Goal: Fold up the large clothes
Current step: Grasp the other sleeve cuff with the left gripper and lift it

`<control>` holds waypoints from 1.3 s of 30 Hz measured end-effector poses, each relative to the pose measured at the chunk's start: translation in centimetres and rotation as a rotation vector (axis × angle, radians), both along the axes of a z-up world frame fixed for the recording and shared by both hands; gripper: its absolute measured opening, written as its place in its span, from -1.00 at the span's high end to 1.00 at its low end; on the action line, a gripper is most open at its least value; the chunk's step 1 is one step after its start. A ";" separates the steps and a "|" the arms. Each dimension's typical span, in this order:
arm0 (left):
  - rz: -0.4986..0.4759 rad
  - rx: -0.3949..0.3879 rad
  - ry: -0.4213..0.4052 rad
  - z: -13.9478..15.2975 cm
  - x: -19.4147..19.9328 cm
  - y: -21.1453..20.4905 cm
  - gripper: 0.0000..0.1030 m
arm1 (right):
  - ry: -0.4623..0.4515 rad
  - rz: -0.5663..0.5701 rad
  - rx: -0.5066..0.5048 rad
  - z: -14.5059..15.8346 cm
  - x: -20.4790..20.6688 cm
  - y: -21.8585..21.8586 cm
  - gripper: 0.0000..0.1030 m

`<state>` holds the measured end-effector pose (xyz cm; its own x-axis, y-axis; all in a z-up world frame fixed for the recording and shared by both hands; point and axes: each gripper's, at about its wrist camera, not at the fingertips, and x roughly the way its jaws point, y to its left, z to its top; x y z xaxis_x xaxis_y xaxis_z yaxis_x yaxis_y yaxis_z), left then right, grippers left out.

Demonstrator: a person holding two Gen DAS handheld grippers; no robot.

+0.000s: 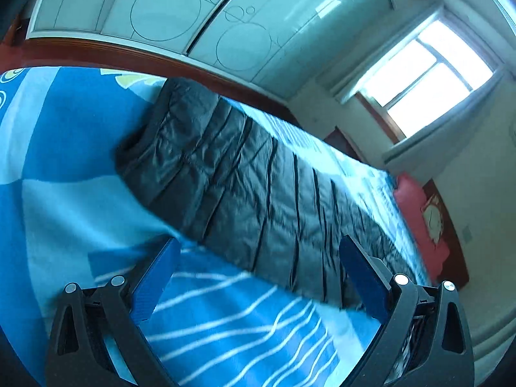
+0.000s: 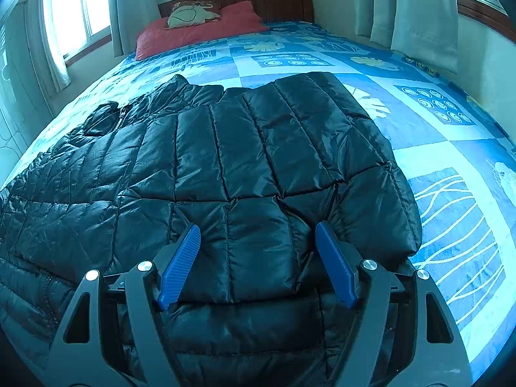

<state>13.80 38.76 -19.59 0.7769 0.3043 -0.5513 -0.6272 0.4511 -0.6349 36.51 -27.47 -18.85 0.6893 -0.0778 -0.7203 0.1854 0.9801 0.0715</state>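
A black quilted puffer jacket (image 2: 225,161) lies flat across the blue patterned bedspread (image 2: 419,135); its right part is folded over onto the body. My right gripper (image 2: 256,227) stands open low over the jacket's near edge. Both blue pads (image 2: 180,264) show their inner faces, and the fabric lies beneath them, not pinched. In the left wrist view, which is tilted and blurred, the jacket (image 1: 245,174) stretches away as a long dark strip. My left gripper (image 1: 259,240) is open beside the jacket's near edge, above the bedspread (image 1: 225,322), with nothing between its fingers.
A red pillow (image 2: 200,29) and a light cushion (image 2: 190,16) lie at the wooden headboard (image 2: 274,0). Curtained windows (image 2: 77,9) flank the bed. A glossy wardrobe (image 1: 193,16) runs along the bed's far side in the left wrist view, behind a wooden bed rail (image 1: 129,54).
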 end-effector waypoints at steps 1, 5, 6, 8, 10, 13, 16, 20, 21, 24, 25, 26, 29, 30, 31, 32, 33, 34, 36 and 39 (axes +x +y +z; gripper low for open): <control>0.007 -0.007 -0.018 0.1 0.0 0.4 -0.90 | -0.001 -0.001 0.000 0.0 0.0 0.0 -0.43; 0.071 -0.062 -0.092 0.2 -0.8 1.5 -0.89 | -0.001 0.000 0.001 0.0 0.0 -0.1 -0.43; 0.086 -0.069 -0.101 0.3 -1.0 1.5 -0.84 | -0.002 -0.001 0.001 0.0 0.0 0.0 -0.43; 0.129 -0.090 -0.109 0.2 -1.4 1.6 -0.51 | -0.002 -0.001 0.001 0.0 -0.1 0.0 -0.43; 0.173 -0.113 -0.125 -0.3 -2.3 2.1 -0.24 | -0.002 -0.001 0.001 0.1 0.0 -0.1 -0.43; 0.197 -0.131 -0.135 -0.6 -2.6 2.6 -0.02 | -0.003 -0.001 0.000 0.1 0.0 -0.1 -0.43; 0.191 -0.129 -0.118 0.0 -2.1 2.6 -0.05 | -0.002 -0.001 -0.002 0.1 0.0 -0.1 -0.43; 0.222 -0.160 -0.185 0.3 -1.9 2.4 -0.29 | -0.003 -0.001 -0.001 0.0 -0.1 -0.1 -0.43; 0.228 -0.154 -0.181 0.2 -1.7 2.5 -0.33 | -0.003 -0.001 -0.002 0.0 0.0 -0.1 -0.43; 0.240 -0.137 -0.190 0.2 -1.2 2.1 -0.42 | -0.004 0.000 -0.001 0.0 0.0 -0.1 -0.43; 0.230 -0.138 -0.193 0.2 -0.8 2.1 -0.42 | -0.004 0.000 0.001 0.0 0.0 -0.2 -0.43; 0.231 -0.135 -0.186 0.3 -0.6 2.1 -0.37 | -0.005 0.000 0.003 0.0 0.0 -0.1 -0.43; 0.239 -0.154 -0.181 0.0 -0.4 1.9 0.14 | -0.007 0.000 0.006 0.1 0.0 -0.3 -0.43; 0.236 -0.164 -0.188 -0.5 -0.5 2.0 0.37 | -0.007 -0.001 0.005 0.1 0.0 -0.3 -0.42; 0.242 -0.177 -0.172 -0.8 -0.5 2.1 0.44 | -0.007 0.000 0.004 0.1 0.0 -0.3 -0.43; 0.239 -0.178 -0.166 -1.1 -0.5 2.2 0.60 | -0.007 0.000 0.004 0.1 0.0 -0.3 -0.43; 0.240 -0.173 -0.148 -1.1 -0.5 2.2 0.71 | -0.007 -0.001 0.004 0.1 0.0 -0.3 -0.42; 0.233 -0.162 -0.125 -1.0 -0.4 2.2 0.73 | -0.007 0.000 0.004 0.1 0.0 -0.3 -0.42; 0.219 -0.124 -0.084 -0.3 -0.3 1.6 0.79 | -0.008 -0.001 0.005 0.1 -0.1 -0.2 -0.43; 0.202 -0.039 -0.021 1.1 0.2 1.0 0.84 | -0.009 -0.001 0.006 0.1 0.0 -0.2 -0.42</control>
